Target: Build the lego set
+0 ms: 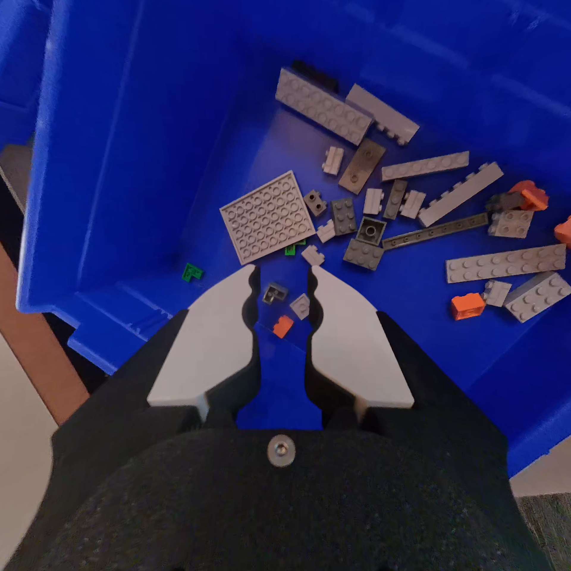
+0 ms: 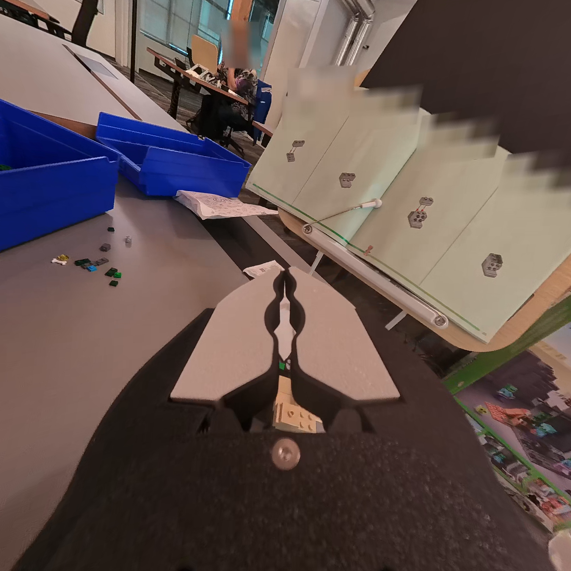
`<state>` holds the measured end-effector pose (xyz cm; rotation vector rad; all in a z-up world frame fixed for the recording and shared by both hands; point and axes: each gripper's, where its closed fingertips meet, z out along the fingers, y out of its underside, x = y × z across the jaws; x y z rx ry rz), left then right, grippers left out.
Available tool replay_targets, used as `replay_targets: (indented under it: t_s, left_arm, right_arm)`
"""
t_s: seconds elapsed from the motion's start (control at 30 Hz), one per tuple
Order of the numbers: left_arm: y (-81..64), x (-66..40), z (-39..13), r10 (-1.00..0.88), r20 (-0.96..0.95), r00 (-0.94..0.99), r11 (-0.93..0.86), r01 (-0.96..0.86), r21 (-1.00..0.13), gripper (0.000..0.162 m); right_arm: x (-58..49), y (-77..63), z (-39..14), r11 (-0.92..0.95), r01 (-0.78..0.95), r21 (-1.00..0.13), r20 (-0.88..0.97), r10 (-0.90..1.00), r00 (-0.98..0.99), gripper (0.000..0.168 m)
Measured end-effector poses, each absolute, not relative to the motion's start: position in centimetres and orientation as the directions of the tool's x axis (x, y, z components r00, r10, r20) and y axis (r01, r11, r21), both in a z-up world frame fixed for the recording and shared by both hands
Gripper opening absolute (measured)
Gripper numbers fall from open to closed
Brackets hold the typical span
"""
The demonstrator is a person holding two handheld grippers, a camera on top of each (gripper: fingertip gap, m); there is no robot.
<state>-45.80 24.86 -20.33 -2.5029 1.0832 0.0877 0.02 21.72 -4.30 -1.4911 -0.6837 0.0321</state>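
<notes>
Lego pieces (image 1: 364, 216) are lying loose in a blue bin (image 1: 154, 154) as the left gripper (image 1: 282, 272) is hovering over them, jaws apart and empty. Right gripper (image 2: 285, 270) is sitting pinched closed, apparently holding nothing, while aiming squarely at one small brick looks wisest.

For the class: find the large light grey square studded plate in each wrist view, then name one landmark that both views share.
Left wrist view: the grey plate lies flat on the bin floor, just beyond the left gripper.
Right wrist view: not in it.
Shared landmark: blue plastic bins, the one holding the bricks and those on the table; whether the same one, I cannot tell.
</notes>
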Motion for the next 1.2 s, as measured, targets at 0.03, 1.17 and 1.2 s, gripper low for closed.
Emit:
replay_targets:
  t_s: [0.03, 1.17, 1.2]
  left_arm:
    - [24.8, -46.0, -20.6, -0.697, -0.215, 0.684, -0.610, -0.723, -0.324, 0.029]
    - [15.1, -44.9, -23.9, -0.946, 0.102, 0.308, -0.290, -0.943, 0.161, 0.035]
    - [15.0, -44.8, -23.7, -0.945, 0.107, 0.309, -0.292, -0.944, 0.152, 0.036]
  right_arm:
    - [0.0, 21.8, -4.4, 0.113, 0.389, -0.914, 0.398, 0.426, 0.813, 0.000]
    - [-0.2, 22.0, -5.9, 0.089, 0.457, -0.885, 0.448, 0.427, 0.785, 0.000]
    - [-0.3, 22.0, -6.0, 0.088, 0.459, -0.884, 0.450, 0.429, 0.783, 0.000]
